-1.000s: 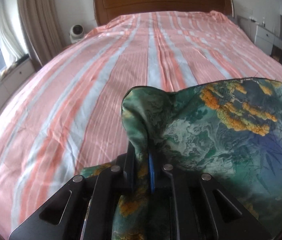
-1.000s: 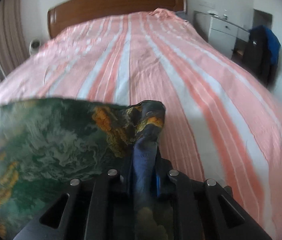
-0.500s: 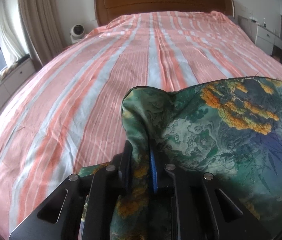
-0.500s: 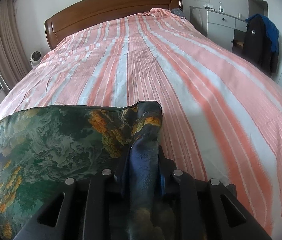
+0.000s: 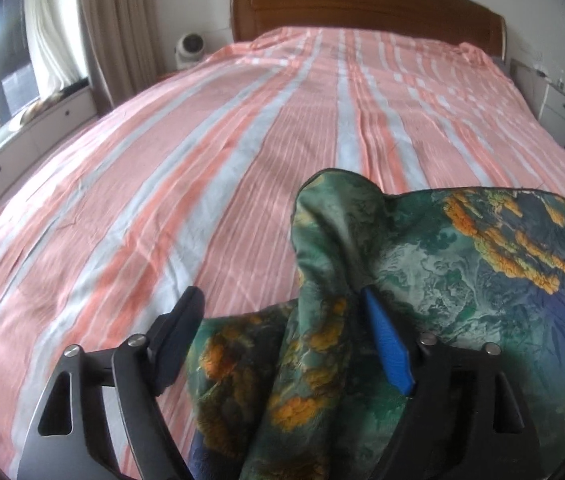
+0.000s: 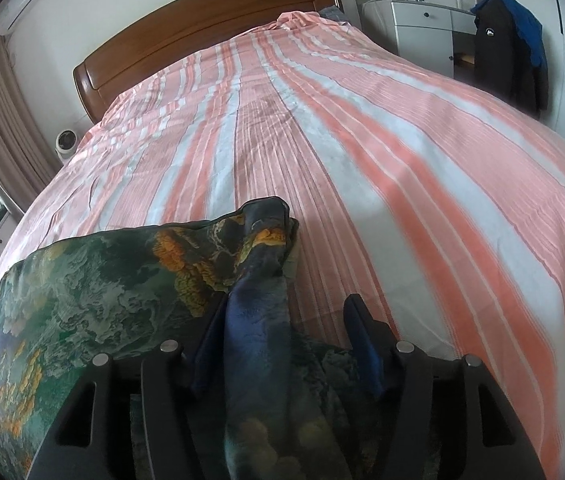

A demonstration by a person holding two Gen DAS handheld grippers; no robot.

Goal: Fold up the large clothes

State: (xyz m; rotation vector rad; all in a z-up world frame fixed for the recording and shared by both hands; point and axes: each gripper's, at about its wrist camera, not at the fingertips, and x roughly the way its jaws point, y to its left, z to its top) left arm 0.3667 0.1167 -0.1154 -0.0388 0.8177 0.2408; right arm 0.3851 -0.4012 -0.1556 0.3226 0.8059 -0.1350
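Left wrist view shows the green printed garment point(image 5: 462, 280) bunched at the near end of the bed point(image 5: 242, 140), far from the wooden headboard point(image 5: 362, 8), with one gathered corner rising in a soft peak between the fingers of the left tongs point(image 5: 282, 316). Those tongs stand wide apart: the black left finger point(image 5: 180, 328) is clear of the cloth, with striped sheet visible beside it, while the blue-padded right finger point(image 5: 386, 344) lies against the fabric. So the cloth is draped through the gap and leaning on one pad, not pinched. In the right wrist view the same garment point(image 6: 82, 300) spreads toward the curtain side, again at the end of the bed opposite the headboard point(image 6: 202, 28), and a dark blue fold runs lengthwise through the right tongs point(image 6: 282, 320). These also stand apart; the cloth touches or hides the inner face of the left finger point(image 6: 210, 332), and a strip of sheet shows between the fold and the right finger point(image 6: 362, 340), so nothing is clamped. Both corners seem held side by side and level, which suits laying one edge down straight for a fold; with both grips loosened, the likely aim is to let the corners settle on the sheet at the foot end. The risk is that slippery fabric slumps unevenly once unsupported.
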